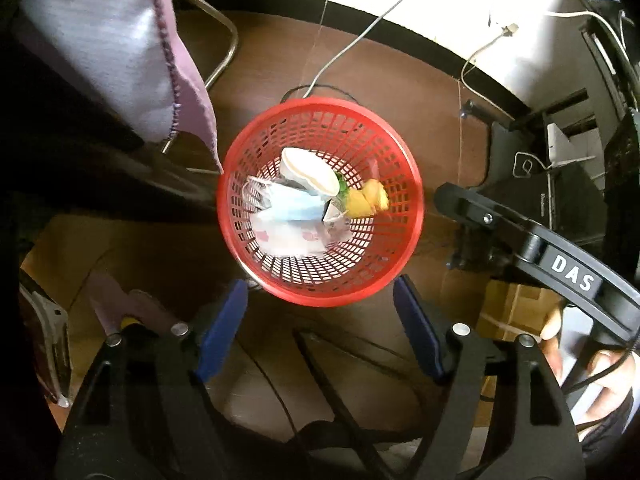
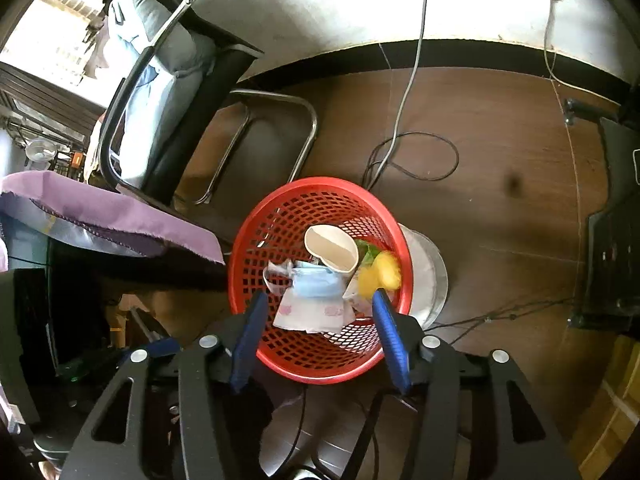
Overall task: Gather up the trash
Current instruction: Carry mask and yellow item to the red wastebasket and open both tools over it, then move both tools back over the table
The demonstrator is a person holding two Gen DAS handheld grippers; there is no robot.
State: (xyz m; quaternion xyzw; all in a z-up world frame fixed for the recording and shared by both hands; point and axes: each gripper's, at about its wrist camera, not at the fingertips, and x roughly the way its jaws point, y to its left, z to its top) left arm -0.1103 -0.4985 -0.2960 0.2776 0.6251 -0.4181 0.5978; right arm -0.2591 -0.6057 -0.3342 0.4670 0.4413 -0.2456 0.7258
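Left gripper (image 1: pixel 320 320), fingers spread and empty, hovers above the red basket (image 1: pixel 404 248) on the brown floor (image 1: pixel 400 68). Basket contents, left to right: blue face mask (image 1: pixel 298 206), white paper cup (image 1: pixel 310 172), yellow scrap (image 1: pixel 368 198). Right gripper (image 2: pixel 316 340), fingers spread, empty, over the basket's near rim.

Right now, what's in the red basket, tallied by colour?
White paper cup: 1
Blue face mask: 1
Yellow item (blurred): 1
White wrappers with pink print: at least 1, pile overlaps
Green scrap, mostly hidden: 1
Total: at least 5, all inside the red basket.
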